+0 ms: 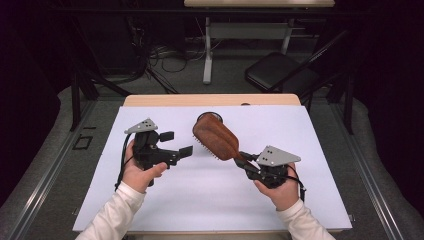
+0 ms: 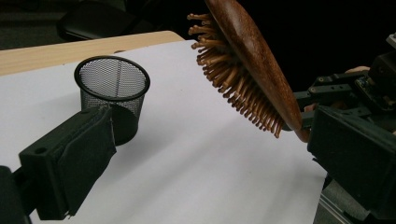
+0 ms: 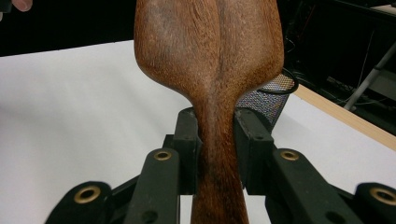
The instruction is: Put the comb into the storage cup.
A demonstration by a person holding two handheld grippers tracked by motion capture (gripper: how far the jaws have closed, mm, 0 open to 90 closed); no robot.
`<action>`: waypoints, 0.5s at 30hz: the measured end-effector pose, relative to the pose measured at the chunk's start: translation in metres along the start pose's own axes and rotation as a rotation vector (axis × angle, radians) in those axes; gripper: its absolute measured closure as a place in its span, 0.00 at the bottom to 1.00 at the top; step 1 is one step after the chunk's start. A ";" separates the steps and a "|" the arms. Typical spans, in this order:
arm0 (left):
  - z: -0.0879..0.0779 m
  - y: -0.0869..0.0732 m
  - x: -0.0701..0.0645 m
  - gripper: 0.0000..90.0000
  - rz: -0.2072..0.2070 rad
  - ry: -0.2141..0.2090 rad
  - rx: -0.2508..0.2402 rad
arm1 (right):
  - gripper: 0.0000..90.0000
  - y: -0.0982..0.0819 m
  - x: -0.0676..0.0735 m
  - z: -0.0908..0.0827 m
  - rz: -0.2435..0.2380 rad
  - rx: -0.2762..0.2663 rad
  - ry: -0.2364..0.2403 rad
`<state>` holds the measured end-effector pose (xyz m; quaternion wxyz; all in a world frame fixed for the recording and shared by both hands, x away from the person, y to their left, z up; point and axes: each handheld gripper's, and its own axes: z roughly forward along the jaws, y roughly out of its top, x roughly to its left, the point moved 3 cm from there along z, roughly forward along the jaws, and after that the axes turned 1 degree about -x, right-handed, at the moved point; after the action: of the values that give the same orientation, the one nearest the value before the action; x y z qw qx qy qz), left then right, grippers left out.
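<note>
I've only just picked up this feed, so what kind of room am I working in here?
Most likely a lab or recording studio, not a home. The table wears a plain white sheet, dark drapes close off the sides, cables trail over the floor behind, and a folding chair stands beside another desk's legs.

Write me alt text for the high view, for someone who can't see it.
The right gripper holds a wooden hairbrush by its handle, lifted above a white table, bristles facing the left gripper, whose jaws stand open and empty. A black mesh cup stands behind the brush head.
</note>
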<state>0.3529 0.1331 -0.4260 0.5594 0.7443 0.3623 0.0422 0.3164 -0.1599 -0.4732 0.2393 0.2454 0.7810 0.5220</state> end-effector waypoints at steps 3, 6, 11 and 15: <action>0.003 0.002 -0.001 0.01 -0.001 -0.001 0.006 | 0.80 0.000 0.001 0.000 -0.004 -0.002 0.001; 0.006 0.005 -0.002 0.01 -0.002 -0.002 0.012 | 0.80 0.000 0.001 0.000 -0.005 -0.001 0.002; 0.011 0.008 -0.004 0.01 0.000 -0.002 0.022 | 0.80 0.000 0.001 0.000 -0.005 -0.007 0.001; 0.015 0.011 -0.005 0.01 -0.001 -0.009 0.030 | 0.80 0.001 0.001 0.000 -0.005 -0.007 0.002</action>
<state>0.3613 0.1171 -0.4207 0.5497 0.7527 0.3608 0.0330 0.3155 -0.1590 -0.4728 0.2408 0.2422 0.7799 0.5246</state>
